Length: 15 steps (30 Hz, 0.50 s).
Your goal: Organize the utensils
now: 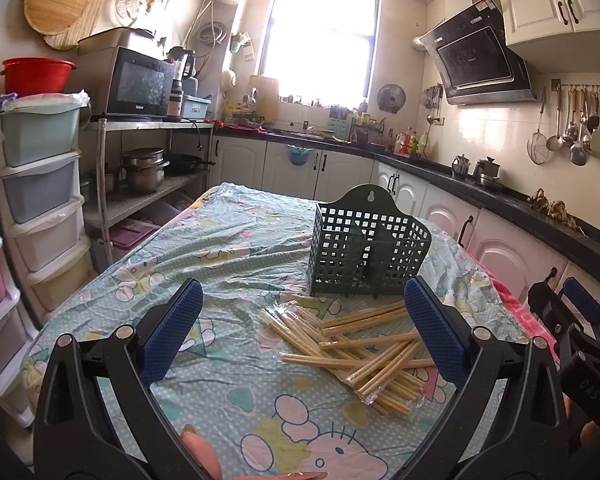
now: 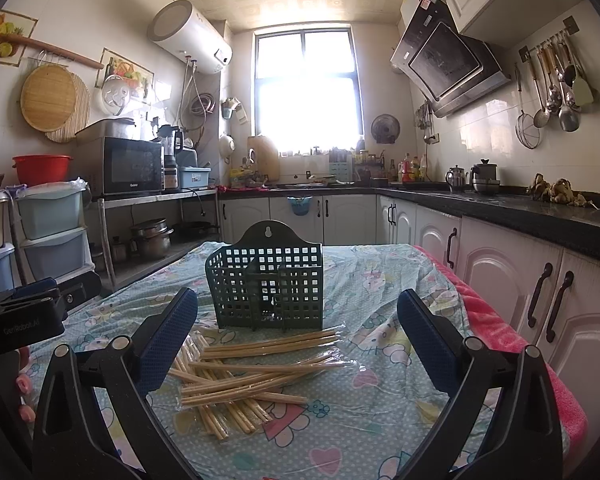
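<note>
Both claws hang spread wide and empty above the table (image 1: 100,308): your left claw (image 1: 304,320) and your right claw (image 2: 298,332) each frame the loose heap of chopsticks (image 2: 260,364). The sticks lie crossed over one another, some in clear plastic sleeves, just in front of the green holder (image 2: 266,280), which stands upright with nothing in it that you can see. The risk is a messy pinch: closing on crossed sticks would likely catch several at odd angles, or slide on the slick wrapping and scatter them. The wrinkled tablecloth (image 1: 228,240) could bunch under a low finger, and a nudge might tip the light holder. From the left view the heap sits toward the right finger; from the right, toward the left.
</note>
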Motion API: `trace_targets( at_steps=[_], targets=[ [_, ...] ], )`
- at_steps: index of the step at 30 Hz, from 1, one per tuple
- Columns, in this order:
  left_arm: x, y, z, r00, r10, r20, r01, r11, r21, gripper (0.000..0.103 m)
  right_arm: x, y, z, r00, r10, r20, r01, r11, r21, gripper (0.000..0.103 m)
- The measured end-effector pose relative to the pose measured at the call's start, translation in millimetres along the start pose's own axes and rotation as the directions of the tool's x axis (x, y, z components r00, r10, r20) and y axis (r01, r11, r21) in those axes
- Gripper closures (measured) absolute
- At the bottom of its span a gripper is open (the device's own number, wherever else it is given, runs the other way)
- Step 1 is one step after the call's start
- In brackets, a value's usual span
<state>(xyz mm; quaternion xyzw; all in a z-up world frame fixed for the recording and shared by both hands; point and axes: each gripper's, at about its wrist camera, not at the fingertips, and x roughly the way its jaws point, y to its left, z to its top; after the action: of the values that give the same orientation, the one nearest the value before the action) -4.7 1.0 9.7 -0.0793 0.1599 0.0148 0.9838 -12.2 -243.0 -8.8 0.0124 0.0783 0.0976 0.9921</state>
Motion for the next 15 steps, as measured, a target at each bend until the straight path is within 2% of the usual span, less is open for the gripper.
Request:
trace_targets(
  at_steps=[15],
  targets=[
    [2.8,-2.0,-4.3,1.000,-0.005,-0.006,0.005,1.000,0.002,0.010,0.8,-2.2,-1.9,1.000,0.001,-0.008,-0.001,1.000,0.002,0.006]
  ],
)
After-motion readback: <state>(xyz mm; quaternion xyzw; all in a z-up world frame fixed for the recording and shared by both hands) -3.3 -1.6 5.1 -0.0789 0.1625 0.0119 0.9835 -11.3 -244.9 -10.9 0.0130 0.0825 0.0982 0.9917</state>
